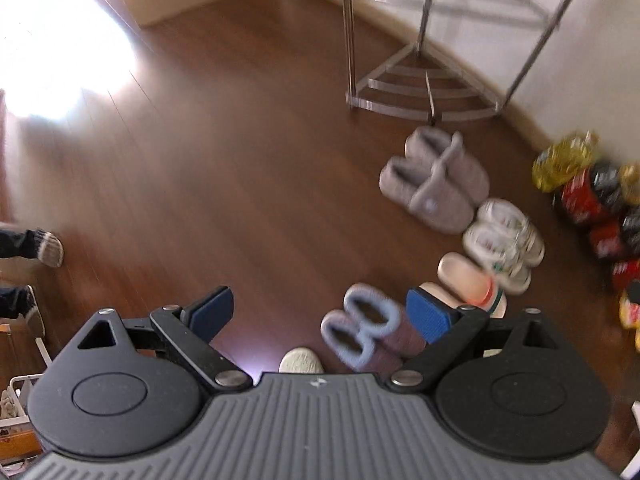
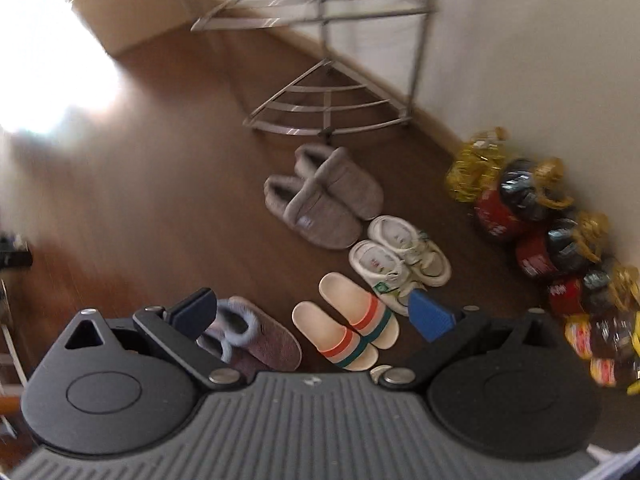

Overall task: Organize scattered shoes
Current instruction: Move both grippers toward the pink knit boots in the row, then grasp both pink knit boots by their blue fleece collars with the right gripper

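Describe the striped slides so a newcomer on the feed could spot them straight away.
Start at the metal corner rack by the wall; a row of paired shoes runs from it toward the camera. Past the grey slippers and white sneakers sit the slides. They are the only open-toed pair, cream with orange and green bands, between the sneakers and the purple slippers.

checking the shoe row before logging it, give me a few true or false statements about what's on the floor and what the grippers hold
1. Both grippers are open and hold nothing: left gripper, right gripper. True.
2. The grey slippers lie nearest the metal rack. True.
3. The white sneakers sit on the rack. False: they are on the floor.
4. The striped slides lie between the sneakers and the purple slippers. True.
5. Only three pairs are lined up. False: four.
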The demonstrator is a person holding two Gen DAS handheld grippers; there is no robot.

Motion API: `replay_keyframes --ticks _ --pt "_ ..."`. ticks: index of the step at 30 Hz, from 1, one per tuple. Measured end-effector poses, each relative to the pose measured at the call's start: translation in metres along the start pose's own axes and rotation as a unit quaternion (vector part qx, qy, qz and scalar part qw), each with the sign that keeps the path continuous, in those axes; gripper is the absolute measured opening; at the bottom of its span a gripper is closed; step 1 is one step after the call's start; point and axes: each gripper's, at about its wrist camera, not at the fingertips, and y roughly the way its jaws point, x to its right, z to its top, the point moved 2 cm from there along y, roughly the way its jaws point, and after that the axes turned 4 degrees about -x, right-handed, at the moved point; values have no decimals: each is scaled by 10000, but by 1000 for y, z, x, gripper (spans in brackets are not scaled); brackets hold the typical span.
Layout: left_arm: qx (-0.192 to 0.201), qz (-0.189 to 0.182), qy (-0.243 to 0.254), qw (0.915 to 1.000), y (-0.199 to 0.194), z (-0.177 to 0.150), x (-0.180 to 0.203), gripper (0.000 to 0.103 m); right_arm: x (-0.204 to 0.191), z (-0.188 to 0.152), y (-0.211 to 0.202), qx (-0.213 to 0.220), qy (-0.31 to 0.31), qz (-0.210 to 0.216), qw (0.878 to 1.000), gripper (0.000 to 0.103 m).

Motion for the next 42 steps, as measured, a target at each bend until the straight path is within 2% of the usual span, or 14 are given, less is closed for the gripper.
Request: replay_keyframes --ticks 3,5,7,10,14,21,23,26,27,29,32,36,39,42 --pt "10 13 72 10000 37 -11 -11 95 -40 -23 51 -91 -594 27 9982 101" --pt "-2 -20 0 10000 64 -20 -23 95 -77 -42 106 -316 -1270 49 9914 101" --pt "-39 -81 -104 9999 82 -25 -31 95 -96 -52 137 -374 -1604 65 9863 101" --pt "-110 -204 -276 9993 126 -37 -47 95 -139 -77 214 -436 -2261 212 9729 100" --pt "-180 -218 -257 9993 185 -58 -57 95 -181 -111 304 -417 -2898 197 9560 92" --pt "-426 -280 -281 9983 260 -85 -72 94 -220 -157 456 -707 -3276 -117 9421 86" --pt "-485 -241 -272 9982 274 -90 -74 94 -224 -165 479 -880 -3329 -115 9388 77" --pt "-602 -212 -339 9974 291 -97 -77 94 -228 -188 525 -1315 -3727 -360 9179 69" --pt "-690 -211 -406 9966 298 -99 -77 94 -228 -193 529 -1323 -3762 -377 9163 68" --pt "-781 -215 -511 9954 300 -97 -76 94 -226 -197 540 -1224 -3799 -292 9164 28" --pt "-830 -186 -582 9947 296 -93 -73 94 -218 -192 540 -1278 -3662 -77 9217 24" --pt "-676 -105 -504 9964 271 -77 -53 94 -192 -174 503 -1258 -3083 90 9429 23" --pt "-562 -92 -460 9973 247 -60 -32 94 -154 -138 439 -1058 -2224 370 9685 23" --pt "-354 -75 -399 9985 207 -36 -2 94 -105 -76 352 -814 -1240 548 9874 23"
